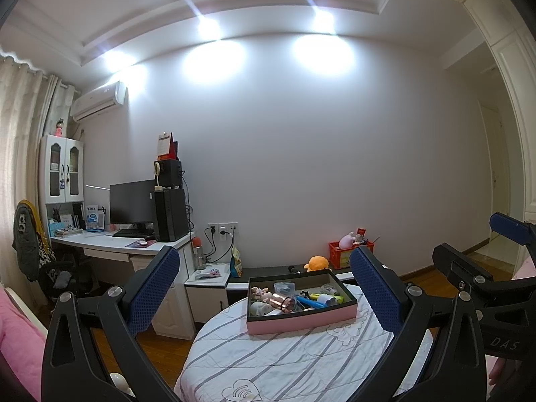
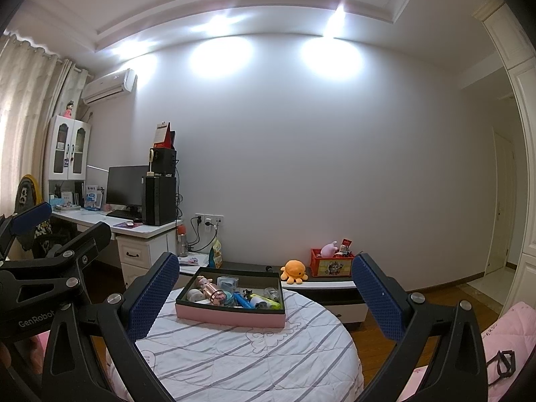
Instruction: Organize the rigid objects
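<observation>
Both grippers — left gripper (image 1: 264, 288), right gripper (image 2: 264, 291) — hung with jaws apart, empty, before the pink box (image 2: 231, 316) on the round surface (image 2: 241, 361).

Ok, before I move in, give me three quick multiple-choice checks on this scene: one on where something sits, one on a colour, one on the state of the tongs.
1. Where is the box?
A. on the round table with the striped cloth
B. on the desk
C. on the floor

2. What colour is the box's outer wall?
A. green
B. pink
C. white

3. How are the two tongs?
A. both shut on something
B. left shut, right open
C. both open and empty

Answers:
1. A: the box sits on the table, far from the desk.
2. B: the wall facing both cameras is pink, with a dark interior.
3. C: the left tongs and right tongs have their blue pads spread wide with nothing between them, both short of the box.
</observation>
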`<state>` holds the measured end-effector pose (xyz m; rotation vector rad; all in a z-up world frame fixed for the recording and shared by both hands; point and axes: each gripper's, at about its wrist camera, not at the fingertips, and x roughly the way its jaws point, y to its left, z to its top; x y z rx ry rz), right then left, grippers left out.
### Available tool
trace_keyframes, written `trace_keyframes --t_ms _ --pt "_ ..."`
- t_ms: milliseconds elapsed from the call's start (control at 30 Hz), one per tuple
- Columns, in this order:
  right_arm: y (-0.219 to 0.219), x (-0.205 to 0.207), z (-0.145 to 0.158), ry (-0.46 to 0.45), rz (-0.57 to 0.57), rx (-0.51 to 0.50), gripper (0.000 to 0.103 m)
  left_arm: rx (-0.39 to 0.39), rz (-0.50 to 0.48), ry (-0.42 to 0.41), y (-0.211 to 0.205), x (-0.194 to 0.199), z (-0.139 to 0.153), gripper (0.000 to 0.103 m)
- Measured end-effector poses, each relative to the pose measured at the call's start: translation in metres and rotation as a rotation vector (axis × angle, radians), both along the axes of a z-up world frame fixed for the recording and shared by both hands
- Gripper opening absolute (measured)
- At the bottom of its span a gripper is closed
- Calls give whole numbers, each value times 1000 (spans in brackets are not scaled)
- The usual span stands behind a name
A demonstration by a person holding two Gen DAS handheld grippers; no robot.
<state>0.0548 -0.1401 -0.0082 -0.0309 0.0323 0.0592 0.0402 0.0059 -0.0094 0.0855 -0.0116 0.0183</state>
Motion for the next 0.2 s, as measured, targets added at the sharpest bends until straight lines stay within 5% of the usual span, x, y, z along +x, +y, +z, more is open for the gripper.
trace_keyframes --t_ms 200 --pt "1 0 0 0 2 -1 103 -5 3 -4 0 -1 -2 103"
